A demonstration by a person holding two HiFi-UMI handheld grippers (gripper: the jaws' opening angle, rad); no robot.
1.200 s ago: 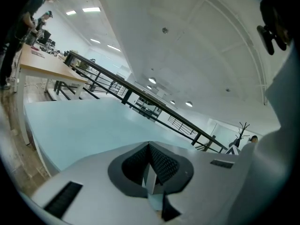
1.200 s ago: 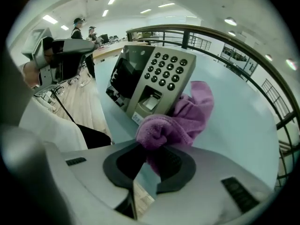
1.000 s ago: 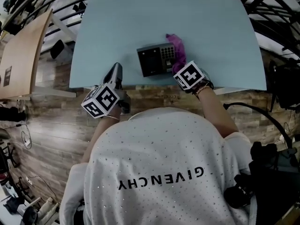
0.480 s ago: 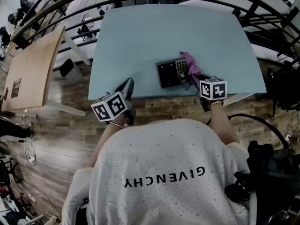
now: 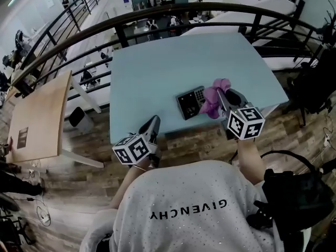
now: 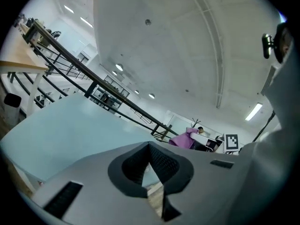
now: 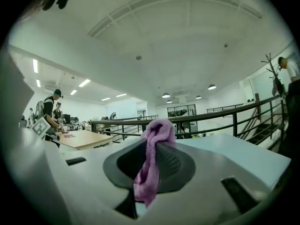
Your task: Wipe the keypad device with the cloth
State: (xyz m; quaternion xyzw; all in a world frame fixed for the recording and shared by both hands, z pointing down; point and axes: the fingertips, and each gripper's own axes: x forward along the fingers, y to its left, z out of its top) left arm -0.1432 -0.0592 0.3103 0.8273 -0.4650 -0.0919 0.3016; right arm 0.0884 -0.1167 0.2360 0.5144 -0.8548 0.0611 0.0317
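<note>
Right fingers [image 7: 172,165] pinch cloth [image 7: 151,165] | left fingers [image 6: 165,161] together | keypad device [image 5: 189,103] just beside cloth

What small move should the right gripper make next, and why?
Probably tip the right gripper down and draw it left across the keypad device. Its jaws are shut on the purple cloth, which in the head view sits at the device's right edge, leaving most of the dark face uncovered.
</note>
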